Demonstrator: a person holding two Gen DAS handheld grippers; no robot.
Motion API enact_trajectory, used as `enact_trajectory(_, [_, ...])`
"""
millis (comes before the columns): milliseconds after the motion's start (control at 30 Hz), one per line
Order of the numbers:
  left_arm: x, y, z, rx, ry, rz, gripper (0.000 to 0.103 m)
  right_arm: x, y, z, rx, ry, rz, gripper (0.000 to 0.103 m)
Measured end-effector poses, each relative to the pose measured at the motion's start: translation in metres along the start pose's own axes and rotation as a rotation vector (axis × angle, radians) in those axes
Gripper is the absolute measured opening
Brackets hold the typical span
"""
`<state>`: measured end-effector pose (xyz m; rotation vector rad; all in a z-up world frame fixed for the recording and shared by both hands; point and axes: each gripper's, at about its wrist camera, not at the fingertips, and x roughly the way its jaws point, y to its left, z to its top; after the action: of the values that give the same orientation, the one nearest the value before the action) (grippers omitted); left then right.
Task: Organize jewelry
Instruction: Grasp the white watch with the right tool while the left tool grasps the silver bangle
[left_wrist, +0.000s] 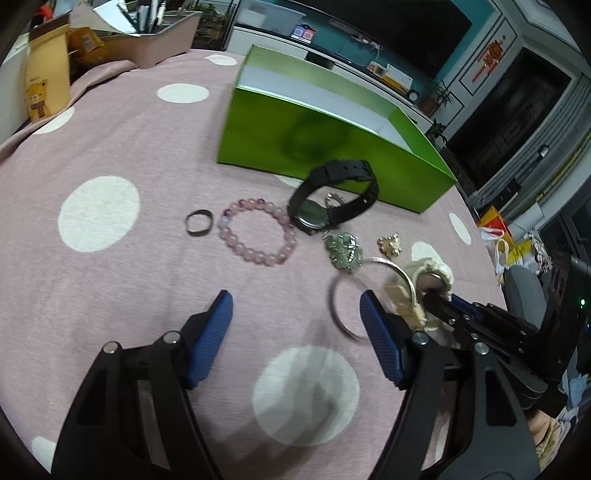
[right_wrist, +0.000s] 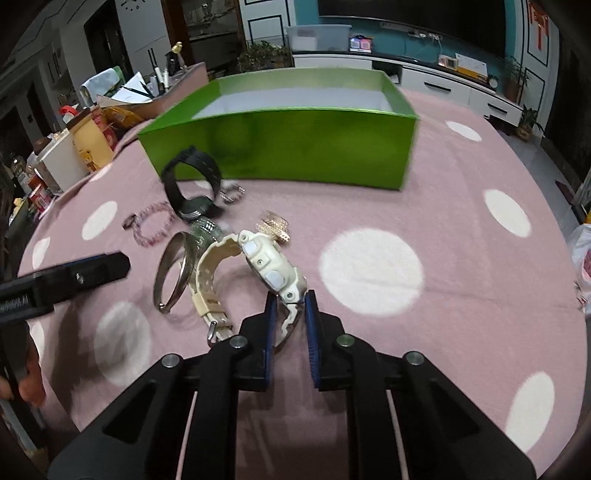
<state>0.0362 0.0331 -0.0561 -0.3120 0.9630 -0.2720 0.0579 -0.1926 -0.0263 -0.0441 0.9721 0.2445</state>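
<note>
Pinching the cream plastic wristwatch (right_wrist: 273, 269) by its strap, right gripper (right_wrist: 290, 302) fingers look clamped; left gripper (left_wrist: 295, 314) spread, empty. Next: probably lift into the glossy green cardboard box (right_wrist: 280, 147).

I see soft, even indoor light on the pink worktop (left_wrist: 129, 155), brighter in the middle, with the room behind rather dim. Both fisheye views bend straight lines and go black at the corners. The green box (right_wrist: 280, 147) has smeared edges and a glossy sheen with a dark reflection in the left view. Faint shadows lie under my left tongs (left_wrist: 295, 314). The bangle (left_wrist: 343, 295) is blurred.
</note>
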Motion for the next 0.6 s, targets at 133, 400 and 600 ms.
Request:
enact_trajectory(133, [0.01, -0.017, -0.002, 0.071, 0.023, 0.005, 0.062, -0.012, 0.004, -0.003, -0.108, -0.029, -0.126, 0.014])
enact_trajectory(400, [0.033, -0.055, -0.001, 0.217, 0.085, 0.012, 0.049, -0.016, 0.002, -0.006, -0.136, -0.051, -0.129, 0.011])
enact_trajectory(600, [0.041, -0.072, -0.002, 0.333, 0.097, 0.113, 0.016, -0.014, 0.005, -0.004, -0.146, -0.053, -0.133, 0.011])
